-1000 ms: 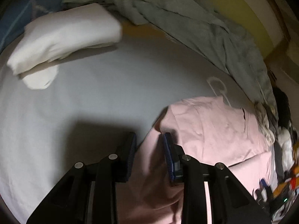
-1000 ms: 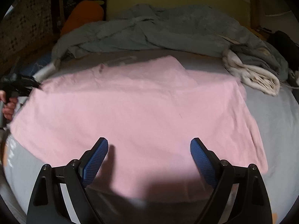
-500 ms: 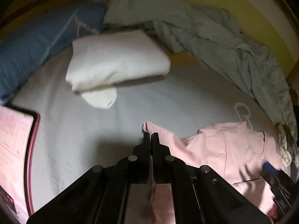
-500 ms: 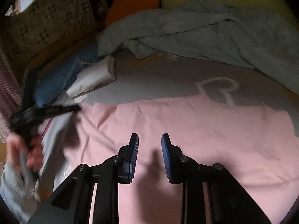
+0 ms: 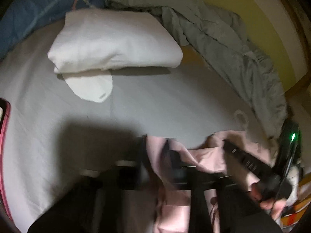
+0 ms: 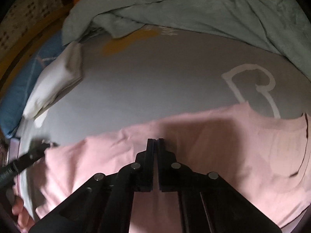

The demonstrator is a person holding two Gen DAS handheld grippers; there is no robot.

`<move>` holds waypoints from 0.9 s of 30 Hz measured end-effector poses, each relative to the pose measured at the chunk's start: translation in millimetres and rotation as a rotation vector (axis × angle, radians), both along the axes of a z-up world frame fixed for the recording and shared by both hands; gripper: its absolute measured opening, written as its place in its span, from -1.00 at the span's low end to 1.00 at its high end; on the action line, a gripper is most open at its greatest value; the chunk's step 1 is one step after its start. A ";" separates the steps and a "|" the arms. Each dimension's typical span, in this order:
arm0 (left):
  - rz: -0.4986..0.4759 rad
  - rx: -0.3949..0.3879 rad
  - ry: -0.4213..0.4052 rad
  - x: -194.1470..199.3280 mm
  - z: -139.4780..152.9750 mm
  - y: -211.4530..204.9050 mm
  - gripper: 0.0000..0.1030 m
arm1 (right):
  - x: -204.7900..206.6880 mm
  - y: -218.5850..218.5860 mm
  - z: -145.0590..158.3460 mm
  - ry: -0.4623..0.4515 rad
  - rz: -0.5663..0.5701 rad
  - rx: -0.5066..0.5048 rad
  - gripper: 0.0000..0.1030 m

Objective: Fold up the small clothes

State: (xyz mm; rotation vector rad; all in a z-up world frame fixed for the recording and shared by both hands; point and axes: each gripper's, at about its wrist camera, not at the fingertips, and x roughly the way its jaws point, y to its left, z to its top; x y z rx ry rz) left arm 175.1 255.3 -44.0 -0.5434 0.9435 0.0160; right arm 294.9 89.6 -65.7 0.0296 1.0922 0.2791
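A pink T-shirt [image 6: 223,155] lies on the grey bed sheet [image 6: 155,81]. My right gripper [image 6: 155,140] is shut on the shirt's edge near the middle of that view. In the blurred left wrist view my left gripper [image 5: 155,151] has its jaws apart, with a bunched fold of the pink shirt [image 5: 196,155] hanging between them. The right gripper [image 5: 245,161] shows there at the lower right, and the left gripper [image 6: 37,151] shows at the left edge of the right wrist view, at the shirt's corner.
A folded white garment [image 5: 114,40] lies at the far left of the sheet. A rumpled grey blanket [image 6: 194,5] runs along the back. A blue pillow [image 5: 38,5] lies far left. A pink-edged object [image 5: 4,136] is at the left edge.
My right gripper has closed fully on the shirt's edge. My left gripper, shut half a second ago, now has its jaws apart. The shirt is bunched closer together.
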 end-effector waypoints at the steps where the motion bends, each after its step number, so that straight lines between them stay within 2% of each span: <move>1: 0.017 0.018 -0.017 -2.6 3.6 -0.4 -0.96 | 4.7 -1.3 0.7 -0.011 -0.023 -0.012 -0.98; 3: 0.077 0.049 -0.121 -12.6 22.7 -0.1 -0.96 | 10.0 -5.8 3.3 -0.047 -0.053 -0.046 -0.98; 4: 0.067 0.065 -0.172 -16.3 32.5 -2.7 -0.96 | 9.9 -7.9 7.1 -0.083 -0.066 -0.080 -0.98; 5: 0.041 0.104 -0.183 -14.9 38.6 -7.7 -0.95 | 9.2 -8.7 10.4 -0.105 -0.065 -0.089 -0.98; 6: 0.007 0.157 -0.164 -10.5 40.2 -15.0 -0.95 | 5.5 -16.5 16.0 -0.117 -0.057 -0.071 -0.98; 7: -0.012 0.186 -0.151 -5.9 37.2 -19.5 -0.92 | -1.6 -23.0 24.0 -0.120 -0.037 -0.009 -0.98; 9: -0.004 0.242 -0.098 0.6 25.9 -25.0 -0.77 | -14.7 -31.2 40.0 -0.135 -0.013 0.057 -0.98; 11: 0.026 0.283 -0.045 3.4 16.0 -23.6 -0.01 | -35.7 -36.7 58.4 -0.161 0.019 0.081 -0.97; 13: 0.048 0.283 -0.056 -2.5 14.9 -19.5 0.03 | -57.6 -42.1 73.5 -0.185 0.060 0.106 -0.94; 14: 0.050 0.249 -0.056 -9.4 16.2 -16.4 0.03 | -72.3 -46.5 82.0 -0.206 0.081 0.107 -0.90; 17: 0.069 0.063 -0.042 -50.0 15.5 -7.1 0.04 | -109.2 -60.6 97.2 -0.264 0.116 0.100 -0.73; 19: 0.068 -0.062 -0.062 -78.6 11.5 -6.8 0.04 | -133.4 -73.9 104.0 -0.296 0.135 0.097 -0.68; 20: 0.068 -0.097 -0.053 -89.0 7.5 -10.0 0.04 | -140.3 -76.5 105.0 -0.304 0.138 0.093 -0.68; 22: 0.073 -0.148 -0.011 -95.9 -1.0 -17.4 0.03 | -153.8 -84.9 105.8 -0.322 0.132 0.082 -0.68; 25: 0.077 -0.152 0.005 -90.6 -0.6 -24.1 0.00 | -174.6 -107.5 107.0 -0.311 0.115 0.100 -0.68; 26: 0.072 -0.169 -0.002 -88.4 -0.4 -26.3 -0.10 | -176.6 -112.1 106.5 -0.303 0.112 0.110 -0.68; 27: 0.055 -0.187 -0.008 -86.3 -0.7 -29.2 -0.32 | -178.9 -122.2 105.8 -0.281 0.110 0.136 -0.68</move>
